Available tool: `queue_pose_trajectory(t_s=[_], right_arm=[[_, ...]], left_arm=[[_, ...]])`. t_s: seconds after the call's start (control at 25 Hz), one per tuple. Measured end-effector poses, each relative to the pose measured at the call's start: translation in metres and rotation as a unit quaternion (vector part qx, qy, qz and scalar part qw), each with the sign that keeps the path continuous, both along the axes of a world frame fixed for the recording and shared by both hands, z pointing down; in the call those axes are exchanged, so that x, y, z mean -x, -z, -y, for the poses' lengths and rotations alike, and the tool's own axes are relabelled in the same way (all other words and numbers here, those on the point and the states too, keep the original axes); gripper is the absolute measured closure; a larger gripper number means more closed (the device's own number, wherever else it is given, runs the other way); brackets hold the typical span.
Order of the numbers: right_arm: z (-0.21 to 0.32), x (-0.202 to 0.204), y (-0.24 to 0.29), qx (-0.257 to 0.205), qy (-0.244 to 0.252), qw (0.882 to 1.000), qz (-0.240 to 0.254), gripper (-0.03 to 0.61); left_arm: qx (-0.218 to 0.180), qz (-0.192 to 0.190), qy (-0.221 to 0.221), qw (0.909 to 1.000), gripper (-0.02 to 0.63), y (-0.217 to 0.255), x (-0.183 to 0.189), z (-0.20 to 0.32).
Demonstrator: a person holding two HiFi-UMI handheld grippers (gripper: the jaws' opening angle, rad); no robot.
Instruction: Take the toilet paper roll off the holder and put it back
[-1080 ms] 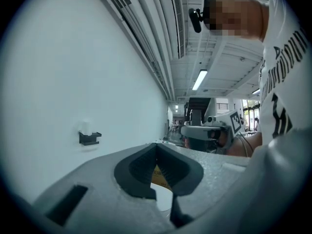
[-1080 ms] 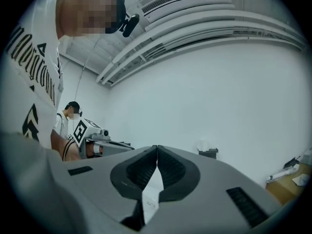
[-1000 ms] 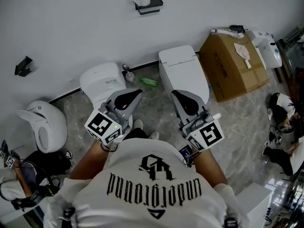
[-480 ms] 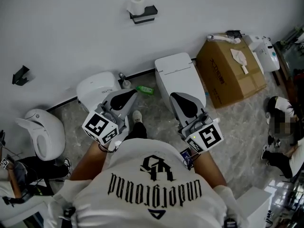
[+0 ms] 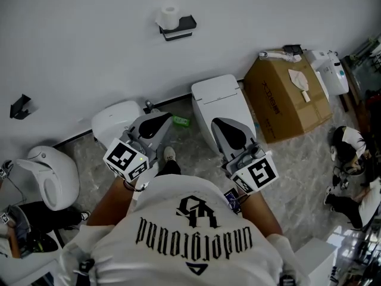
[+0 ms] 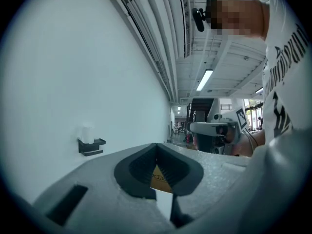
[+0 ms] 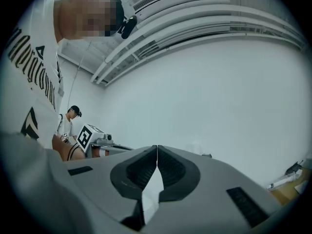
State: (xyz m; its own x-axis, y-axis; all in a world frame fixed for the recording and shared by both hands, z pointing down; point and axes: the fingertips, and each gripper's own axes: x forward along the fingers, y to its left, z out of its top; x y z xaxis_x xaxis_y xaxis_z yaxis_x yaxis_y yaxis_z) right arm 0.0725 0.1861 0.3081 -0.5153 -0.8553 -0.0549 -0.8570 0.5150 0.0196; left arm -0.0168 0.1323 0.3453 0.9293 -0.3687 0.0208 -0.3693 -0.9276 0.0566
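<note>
1. The task is judged as not yet begun: the toilet paper roll (image 5: 170,16) is seen upright on the black holder (image 5: 180,30), which is fixed to the wall, well apart from both claws.
2. The left claw (image 5: 159,123) and the right claw (image 5: 223,130) are closed, and nothing is held between the jaws.
3. Taking off and putting back are both left to be done.
4. Counted: one roll, one holder, two claws, three white toilets (image 5: 220,97) on the floor, one cardboard box (image 5: 289,97).

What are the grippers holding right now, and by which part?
Nothing. The left gripper and right gripper are both shut and empty; the toilet paper roll sits on its holder.
</note>
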Motion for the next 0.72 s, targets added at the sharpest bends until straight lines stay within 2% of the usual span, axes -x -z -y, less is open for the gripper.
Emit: queue_pose_trajectory(t_s=[0.48, 0.72], right_arm=[[0.108, 0.003, 0.013, 0.002, -0.014, 1.000, -0.007, 0.563], [0.166, 0.017, 0.016, 0.002, -0.024, 1.000, -0.018, 0.563]], left_arm=[[-0.007, -0.006, -0.018, 0.9998, 0.600, 0.013, 0.000, 0.109], [-0.015, -0.013, -0.026, 0.9995, 0.600, 0.020, 0.014, 0.166]])
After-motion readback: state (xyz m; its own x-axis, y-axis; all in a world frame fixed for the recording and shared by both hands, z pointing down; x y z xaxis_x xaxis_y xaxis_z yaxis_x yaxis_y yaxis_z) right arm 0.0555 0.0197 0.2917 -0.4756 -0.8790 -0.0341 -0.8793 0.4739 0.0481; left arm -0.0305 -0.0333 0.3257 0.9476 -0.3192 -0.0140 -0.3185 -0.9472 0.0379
